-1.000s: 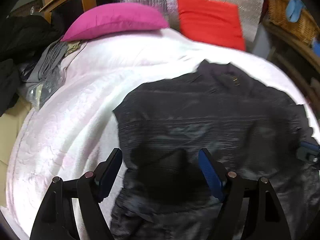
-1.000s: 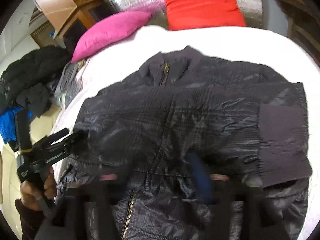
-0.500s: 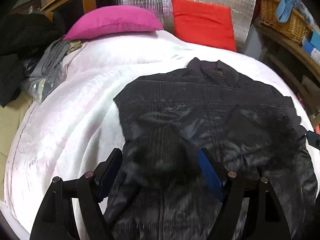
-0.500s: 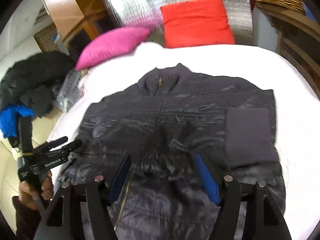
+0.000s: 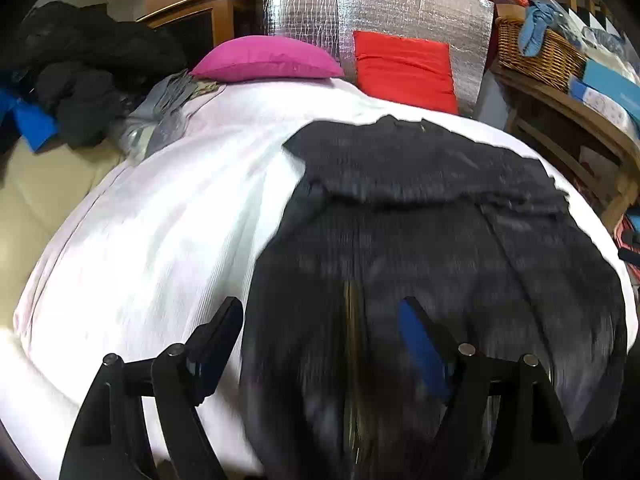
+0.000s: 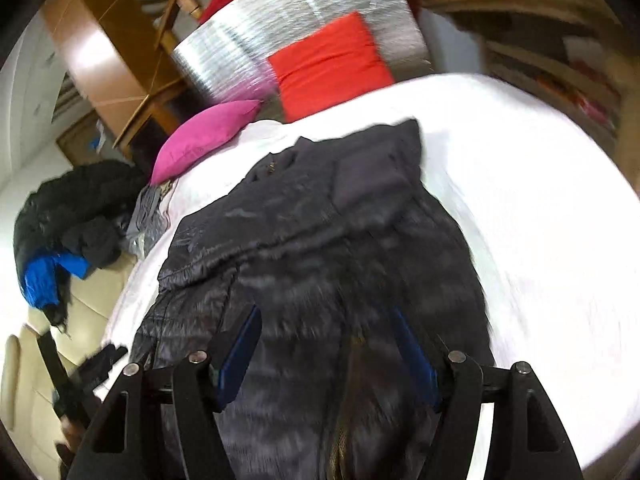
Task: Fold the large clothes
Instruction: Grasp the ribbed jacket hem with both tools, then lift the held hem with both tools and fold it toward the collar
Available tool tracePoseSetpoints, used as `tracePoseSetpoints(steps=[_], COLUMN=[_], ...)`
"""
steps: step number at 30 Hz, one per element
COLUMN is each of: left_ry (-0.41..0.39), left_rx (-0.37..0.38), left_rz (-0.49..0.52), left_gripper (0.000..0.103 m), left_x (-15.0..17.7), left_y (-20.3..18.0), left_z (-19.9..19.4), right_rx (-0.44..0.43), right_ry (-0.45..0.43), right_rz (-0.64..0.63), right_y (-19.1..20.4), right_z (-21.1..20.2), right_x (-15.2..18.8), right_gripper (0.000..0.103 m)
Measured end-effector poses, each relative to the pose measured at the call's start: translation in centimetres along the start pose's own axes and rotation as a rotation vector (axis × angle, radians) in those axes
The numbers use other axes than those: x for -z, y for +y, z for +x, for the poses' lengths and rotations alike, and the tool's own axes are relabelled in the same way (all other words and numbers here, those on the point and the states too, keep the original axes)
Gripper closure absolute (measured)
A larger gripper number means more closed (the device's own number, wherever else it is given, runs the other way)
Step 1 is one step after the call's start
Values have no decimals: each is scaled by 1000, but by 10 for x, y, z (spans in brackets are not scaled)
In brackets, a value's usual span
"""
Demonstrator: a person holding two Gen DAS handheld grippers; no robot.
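Jacket (image 5: 420,216), dark navy and quilted, lies spread front-up on the white bedspread (image 5: 168,240), collar toward twelve o'clock and hem toward six. Its shell is shiny and slightly crinkled, stitched in fine horizontal rows; both sleeves are folded in across the chest, and a matte ribbed cuff (image 6: 368,184) rests near the collar. A brass-coloured zipper (image 6: 344,400) runs down the middle toward the hem. No label or writing can be read; the lower part is motion-blurred.

The left gripper (image 5: 320,344) hangs over the hem at six o'clock with its blue-padded jaws spread wide, nothing pinched between them. The right gripper (image 6: 328,352) also stands over the hem with jaws apart and free of the cloth.

At twelve o'clock, a magenta pillow (image 5: 264,58) and a red cushion (image 5: 404,68) lean by a crinkled silver foil panel (image 5: 360,4). A woven wicker basket (image 5: 536,52) sits at two o'clock; a heap of dark clothes (image 5: 88,72) lies at ten.
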State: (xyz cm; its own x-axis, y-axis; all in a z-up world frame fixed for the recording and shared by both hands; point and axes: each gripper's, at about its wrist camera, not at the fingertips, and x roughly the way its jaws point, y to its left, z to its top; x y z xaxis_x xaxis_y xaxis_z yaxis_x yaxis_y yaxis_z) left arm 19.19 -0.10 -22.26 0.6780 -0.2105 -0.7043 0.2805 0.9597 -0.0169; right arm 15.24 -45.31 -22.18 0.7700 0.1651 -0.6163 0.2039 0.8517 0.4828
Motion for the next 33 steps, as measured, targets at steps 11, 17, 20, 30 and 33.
tracePoseSetpoints(steps=[11, 17, 20, 30, 33], left_ry=[201, 341, 394, 474, 479], left_rx=[44, 103, 118, 147, 173], left_rz=[-29, -170, -203, -268, -280], left_gripper=[18, 17, 17, 17, 17], left_x=[78, 104, 111, 129, 137], left_y=[-1, 15, 18, 23, 25], left_z=[-28, -19, -12, 12, 16], right_rx=[48, 104, 129, 106, 111], right_ry=[92, 234, 293, 428, 455], right_rz=[52, 30, 36, 111, 105], right_y=[-27, -34, -39, -37, -34], right_z=[-37, -42, -35, 17, 27], right_x=[56, 99, 114, 137, 143], right_gripper=[30, 30, 30, 30, 30])
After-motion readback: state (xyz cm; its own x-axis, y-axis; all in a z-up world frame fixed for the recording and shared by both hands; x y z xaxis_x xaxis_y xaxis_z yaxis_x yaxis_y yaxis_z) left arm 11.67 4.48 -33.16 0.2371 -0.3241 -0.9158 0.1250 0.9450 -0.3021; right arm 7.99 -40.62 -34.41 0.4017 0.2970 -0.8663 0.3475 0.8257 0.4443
